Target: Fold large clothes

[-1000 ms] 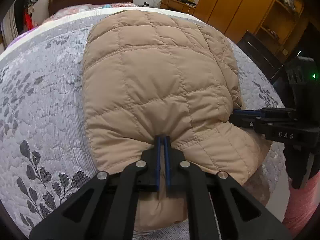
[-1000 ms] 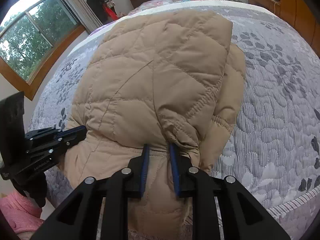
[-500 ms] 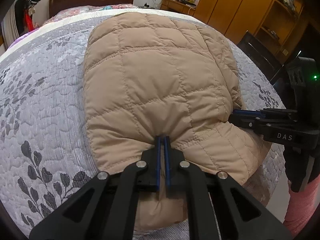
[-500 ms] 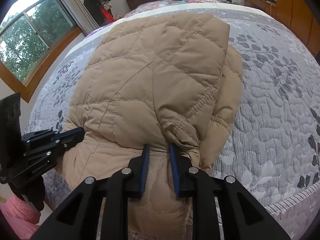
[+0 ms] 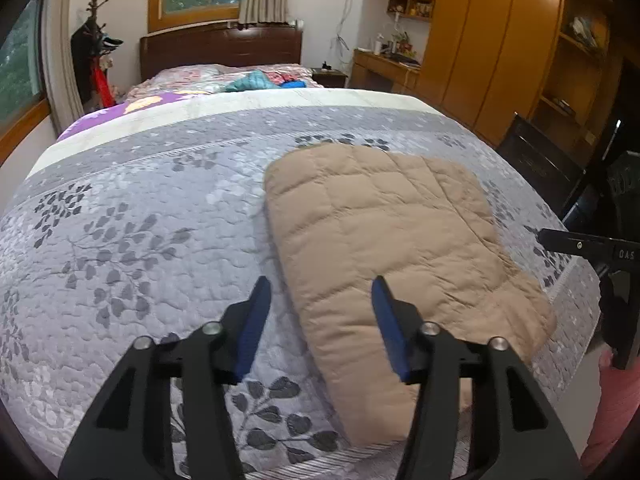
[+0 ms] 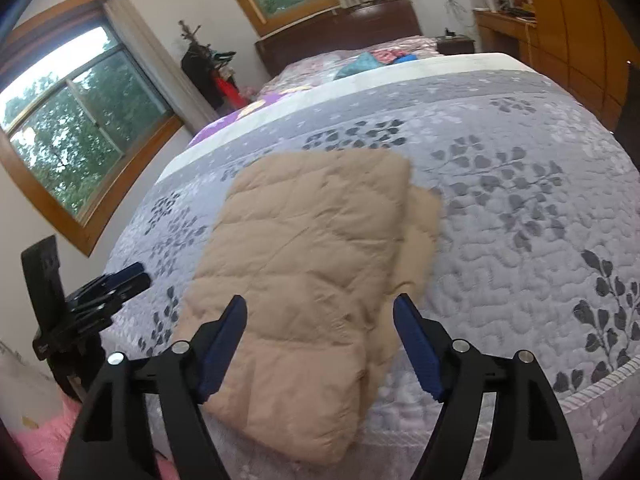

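My left gripper (image 5: 320, 300) has its jaws opening, parted with nothing pressed between the blue pads; my right gripper (image 6: 320, 320) is opening too, wider, and also grips nothing. The folded tan puffer jacket (image 5: 392, 256) lies flat on the grey leaf-patterned quilt (image 5: 140, 240) near the foot edge of the bed. In the left wrist view it sits right of centre, its near left corner showing between my fingertips while the bulk runs off past the right pad. In the right wrist view the jacket (image 6: 304, 264) fills the lower centre, its near end framed between both pads and below them, not touched. Its long axis runs from the lower frame edge up toward the dark headboard (image 5: 220, 52), slanting slightly in both views. A lower layer sticks out along its right edge in the right wrist view. The near end is partly covered by my black finger arms; motion blur softens the quilting; each gripper shows only partly at the other view's side edge.
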`<state>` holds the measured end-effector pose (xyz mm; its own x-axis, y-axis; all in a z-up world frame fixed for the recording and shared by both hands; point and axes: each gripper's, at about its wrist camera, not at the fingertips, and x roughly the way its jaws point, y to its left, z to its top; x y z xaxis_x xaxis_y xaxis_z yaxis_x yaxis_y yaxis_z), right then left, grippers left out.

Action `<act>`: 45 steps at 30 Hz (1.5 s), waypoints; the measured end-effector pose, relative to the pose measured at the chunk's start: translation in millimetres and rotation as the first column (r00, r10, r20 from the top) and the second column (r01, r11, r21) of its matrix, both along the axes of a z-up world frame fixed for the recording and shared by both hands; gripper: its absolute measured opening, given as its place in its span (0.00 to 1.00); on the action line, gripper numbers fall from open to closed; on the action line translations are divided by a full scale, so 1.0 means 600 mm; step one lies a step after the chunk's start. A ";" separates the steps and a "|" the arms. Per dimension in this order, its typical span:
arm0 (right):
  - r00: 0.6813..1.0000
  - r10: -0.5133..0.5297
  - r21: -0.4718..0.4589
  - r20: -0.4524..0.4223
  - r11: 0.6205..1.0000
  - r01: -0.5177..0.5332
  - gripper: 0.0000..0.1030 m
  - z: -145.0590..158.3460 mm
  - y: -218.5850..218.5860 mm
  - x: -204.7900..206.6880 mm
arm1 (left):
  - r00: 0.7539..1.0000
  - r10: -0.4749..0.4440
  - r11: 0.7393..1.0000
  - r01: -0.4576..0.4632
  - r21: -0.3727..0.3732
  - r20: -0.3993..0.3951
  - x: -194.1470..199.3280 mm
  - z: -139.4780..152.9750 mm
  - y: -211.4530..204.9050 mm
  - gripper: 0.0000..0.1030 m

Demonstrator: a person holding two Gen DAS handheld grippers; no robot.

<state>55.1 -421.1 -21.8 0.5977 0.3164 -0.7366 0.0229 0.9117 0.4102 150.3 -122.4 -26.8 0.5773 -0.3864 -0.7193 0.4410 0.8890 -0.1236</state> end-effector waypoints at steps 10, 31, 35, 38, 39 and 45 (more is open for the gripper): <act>0.999 0.019 0.146 -0.039 0.989 -0.013 0.85 -0.059 -0.046 0.027 | 0.999 -0.013 1.000 0.013 -0.011 -0.035 0.031 -0.010 0.012 0.69; 0.992 0.106 0.423 -0.071 0.904 -0.066 0.90 -0.178 -0.089 0.095 | 0.900 -0.183 0.959 0.076 -0.272 -0.395 0.153 -0.128 0.006 0.81; 0.985 0.140 0.451 -0.097 0.889 -0.082 0.90 -0.199 -0.080 0.107 | 0.853 -0.243 0.928 0.066 -0.367 -0.461 0.173 -0.156 0.012 0.84; 0.984 0.151 0.457 -0.098 0.885 -0.090 0.92 -0.206 -0.076 0.116 | 0.816 -0.291 0.900 0.057 -0.432 -0.499 0.182 -0.176 0.007 0.85; 0.983 0.154 0.459 -0.097 0.884 -0.093 0.92 -0.205 -0.075 0.117 | 0.804 -0.308 0.890 0.055 -0.453 -0.508 0.185 -0.183 0.005 0.86; 0.977 0.180 0.442 -0.115 0.890 -0.112 0.93 -0.208 -0.051 0.143 | 0.770 -0.383 0.857 0.091 -0.507 -0.510 0.186 -0.202 -0.019 0.88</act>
<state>141.2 -451.9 -146.4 0.4142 0.6978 -0.5844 -0.0052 0.6439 0.7651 262.2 -133.9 -148.3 -0.0450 -0.7997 -0.5988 0.3428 0.5506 -0.7611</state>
